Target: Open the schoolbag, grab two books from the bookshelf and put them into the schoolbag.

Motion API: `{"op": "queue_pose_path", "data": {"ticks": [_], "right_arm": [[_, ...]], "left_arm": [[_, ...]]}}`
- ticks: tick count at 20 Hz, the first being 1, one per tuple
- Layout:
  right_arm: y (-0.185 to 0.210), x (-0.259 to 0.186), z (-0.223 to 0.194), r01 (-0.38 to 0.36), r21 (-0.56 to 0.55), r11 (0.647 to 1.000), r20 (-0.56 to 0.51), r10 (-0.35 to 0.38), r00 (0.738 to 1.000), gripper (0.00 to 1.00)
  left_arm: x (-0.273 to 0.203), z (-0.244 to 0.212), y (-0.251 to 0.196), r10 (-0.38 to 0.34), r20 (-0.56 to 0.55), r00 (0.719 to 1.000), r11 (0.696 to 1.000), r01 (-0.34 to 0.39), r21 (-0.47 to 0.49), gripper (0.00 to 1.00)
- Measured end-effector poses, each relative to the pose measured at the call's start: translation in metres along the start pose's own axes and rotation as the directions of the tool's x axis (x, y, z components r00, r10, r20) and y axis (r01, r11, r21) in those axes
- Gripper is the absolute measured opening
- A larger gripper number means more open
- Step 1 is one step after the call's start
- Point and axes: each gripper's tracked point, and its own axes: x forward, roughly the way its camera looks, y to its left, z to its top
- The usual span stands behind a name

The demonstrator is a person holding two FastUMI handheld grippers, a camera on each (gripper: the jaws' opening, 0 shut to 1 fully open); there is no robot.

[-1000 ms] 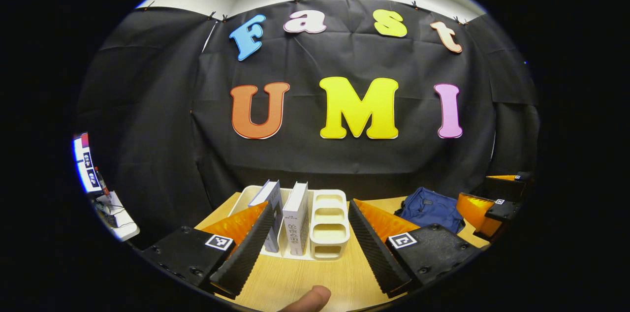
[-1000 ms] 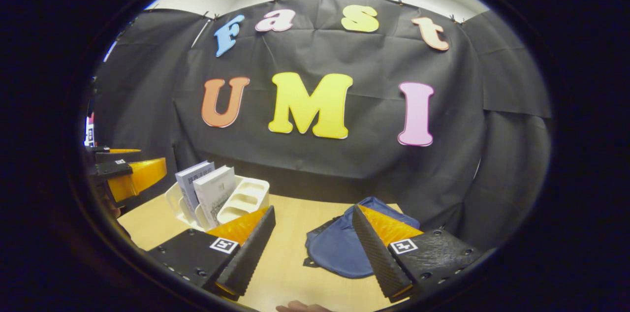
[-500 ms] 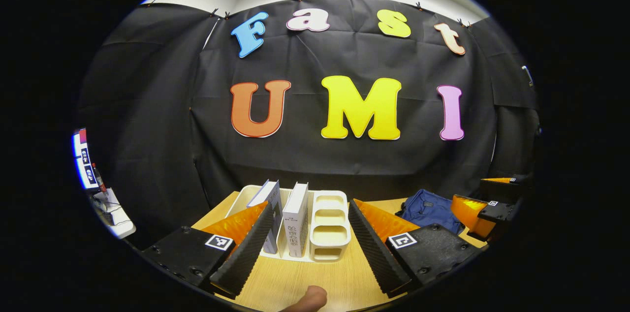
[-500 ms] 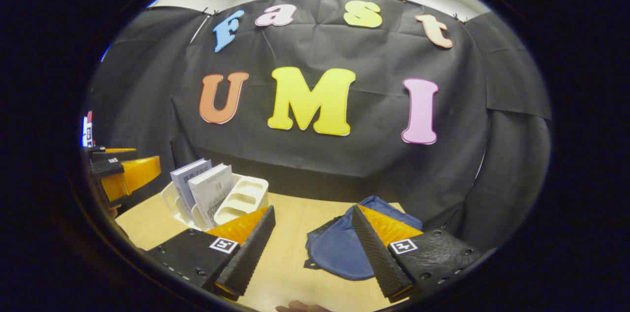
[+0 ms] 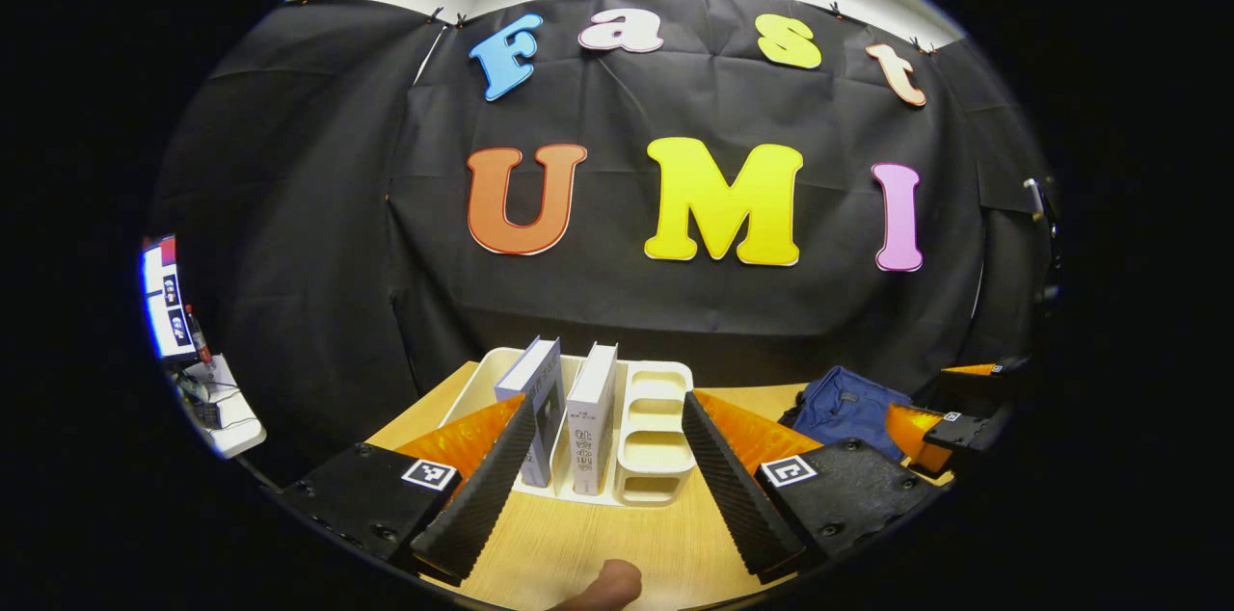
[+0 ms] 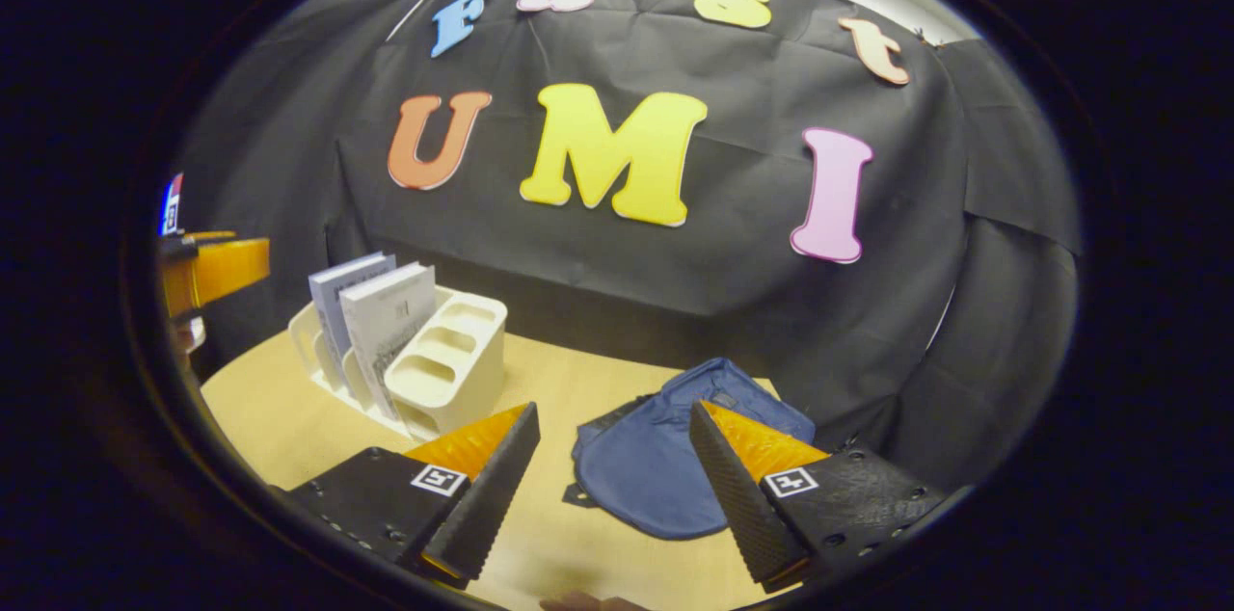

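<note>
Two books (image 5: 569, 418) stand upright in a white desktop bookshelf (image 5: 657, 442) on the wooden table. My left gripper (image 5: 603, 466) is open, facing the rack from the near side with nothing between its fingers. A navy blue schoolbag (image 6: 656, 457) lies flat and closed on the table, just ahead of my right gripper (image 6: 612, 486), which is open and empty. The books (image 6: 376, 327) and bookshelf (image 6: 448, 370) sit to the bag's left in the right gripper view. The schoolbag (image 5: 844, 404) lies at the right in the left gripper view, with the right gripper (image 5: 940, 428) beside it.
The wooden table (image 6: 280, 409) ends at the black cloth wall behind. A small white side table with a screen (image 5: 178, 322) stands far left. A person's thumb (image 5: 607, 587) shows at the bottom of the left gripper view.
Both grippers have moved forward and tilted slightly down. The right gripper has come closer to the schoolbag, the left closer to the rack. Both stay open.
</note>
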Motion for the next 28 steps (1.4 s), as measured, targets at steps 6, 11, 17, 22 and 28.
{"op": "queue_pose_path", "data": {"ticks": [6, 11, 17, 22, 28], "right_arm": [[-0.011, 0.057, -0.092, -0.038, -0.135, 0.99, -0.216, 0.008, 0.976, 0.96], [-0.015, 0.112, -0.172, -0.098, -0.271, 0.958, -0.385, -0.015, 0.923, 0.95], [-0.014, 0.146, -0.202, -0.201, -0.352, 0.914, -0.498, -0.001, 0.867, 0.99], [-0.013, 0.156, -0.205, -0.228, -0.379, 0.897, -0.525, -0.006, 0.851, 0.96], [-0.023, 0.159, -0.199, -0.209, -0.291, 0.933, -0.561, 0.011, 0.828, 0.94]], "left_arm": [[0.0, -0.008, 0.006, 0.04, -0.017, 0.999, 0.999, -0.04, -0.002, 0.98], [-0.003, -0.02, 0.012, 0.078, -0.061, 0.995, 0.997, -0.077, 0.025, 0.98], [-0.002, -0.028, 0.013, 0.122, -0.092, 0.988, 0.992, -0.119, 0.035, 0.99], [0.003, -0.029, 0.006, 0.127, -0.097, 0.987, 0.992, -0.125, 0.033, 0.99], [0.002, -0.032, -0.001, 0.14, -0.108, 0.984, 0.99, -0.139, 0.018, 0.99]]}}
